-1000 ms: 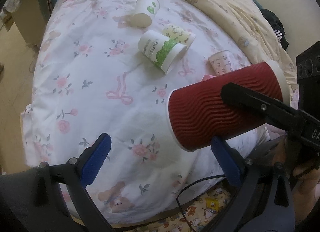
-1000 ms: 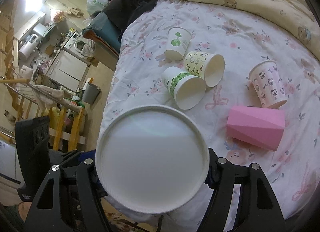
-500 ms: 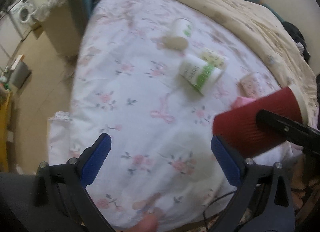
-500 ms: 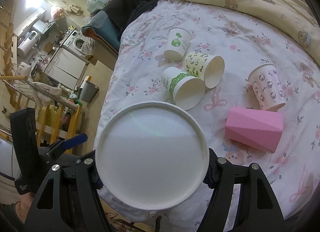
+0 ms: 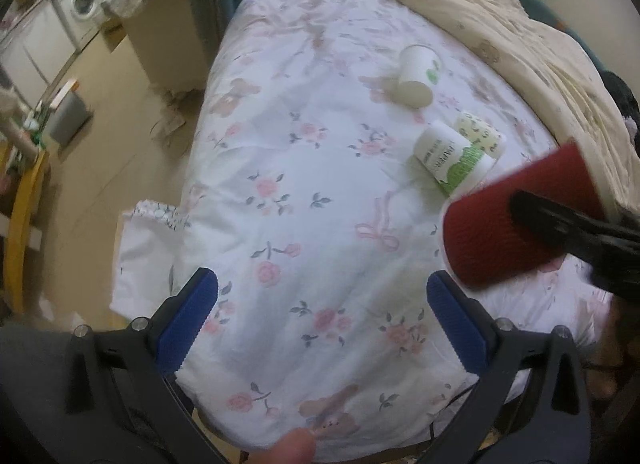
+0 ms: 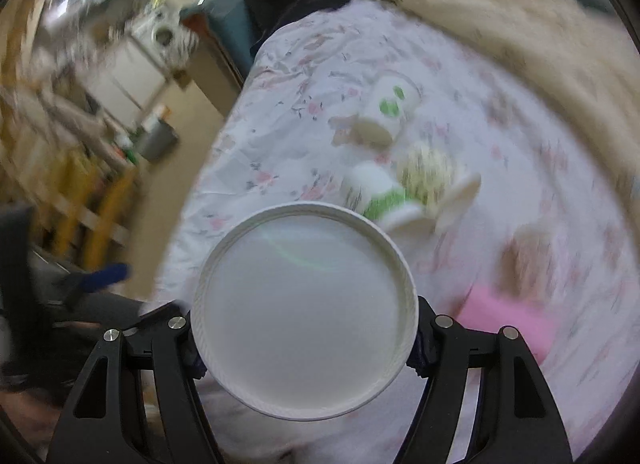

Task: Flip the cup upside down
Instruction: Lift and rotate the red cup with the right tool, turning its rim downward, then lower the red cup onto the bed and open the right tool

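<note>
A red ribbed paper cup [image 5: 516, 220] lies sideways in the air at the right of the left wrist view, held by my right gripper [image 5: 568, 232]. In the right wrist view its white round bottom [image 6: 304, 312] fills the space between the fingers, and my right gripper [image 6: 304, 348] is shut on it. My left gripper [image 5: 320, 320] is open and empty over the near edge of the flowered bed [image 5: 304, 168], left of the red cup.
Several paper cups lie on the bed: a white one with a green mark [image 5: 418, 72], a green-and-white one [image 5: 452, 162], a yellow-patterned one [image 5: 480, 132]. A pink faceted cup [image 6: 508, 320] lies right. A cream quilt [image 5: 480, 16] covers the far side. Floor and furniture are left.
The left gripper has pulled back and turned left, so more floor shows. The right gripper is swinging with the red cup; its view is now blurred and the bed has shifted in it.
</note>
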A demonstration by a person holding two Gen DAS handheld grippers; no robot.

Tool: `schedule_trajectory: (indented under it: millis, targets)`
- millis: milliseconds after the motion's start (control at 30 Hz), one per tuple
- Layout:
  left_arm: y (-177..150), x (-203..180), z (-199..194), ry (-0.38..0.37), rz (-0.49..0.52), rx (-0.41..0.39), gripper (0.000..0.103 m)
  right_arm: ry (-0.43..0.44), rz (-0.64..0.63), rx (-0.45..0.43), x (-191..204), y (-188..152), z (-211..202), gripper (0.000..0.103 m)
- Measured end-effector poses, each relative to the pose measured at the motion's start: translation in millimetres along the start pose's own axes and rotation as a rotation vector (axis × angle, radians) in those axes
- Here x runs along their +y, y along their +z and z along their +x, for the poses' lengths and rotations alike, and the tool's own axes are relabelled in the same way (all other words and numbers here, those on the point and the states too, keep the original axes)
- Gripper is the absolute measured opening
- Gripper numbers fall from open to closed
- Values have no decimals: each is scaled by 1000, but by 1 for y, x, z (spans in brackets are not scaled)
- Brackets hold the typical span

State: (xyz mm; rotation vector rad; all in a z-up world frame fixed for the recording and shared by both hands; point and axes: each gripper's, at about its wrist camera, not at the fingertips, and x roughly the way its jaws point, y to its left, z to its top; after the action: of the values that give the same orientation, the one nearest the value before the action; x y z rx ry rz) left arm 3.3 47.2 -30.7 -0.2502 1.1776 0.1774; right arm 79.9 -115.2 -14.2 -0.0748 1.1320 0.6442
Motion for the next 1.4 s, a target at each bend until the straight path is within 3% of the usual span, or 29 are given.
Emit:
schedule_trajectory:
  millis: [233, 633, 767, 900, 1100, 1300, 1400]
  targets:
    - [0, 9, -7, 18, -5, -19, 103, -137, -230, 71, 35, 20, 52, 73]
    - [0, 8, -5, 16, 3, 5, 103, -168, -223, 80, 35, 10, 85, 74]
    - [0, 7, -4, 15, 10, 2, 103, -137, -212, 86, 33, 10, 84, 91]
    - [-3, 10, -8, 3, 7, -13, 103, -112, -155, 62, 25, 13, 72, 101]
    - [-6, 15, -18, -23, -8, -50, 103, -70, -101, -30, 15, 10, 18, 103]
    - [-9, 4, -36, -43, 32, -141, 103, -94, 51, -181, -6, -21, -54, 103]
    - [-14, -5, -43, -43, 62, -184, 103, -134, 103, -211, -12, -45, -70, 103]
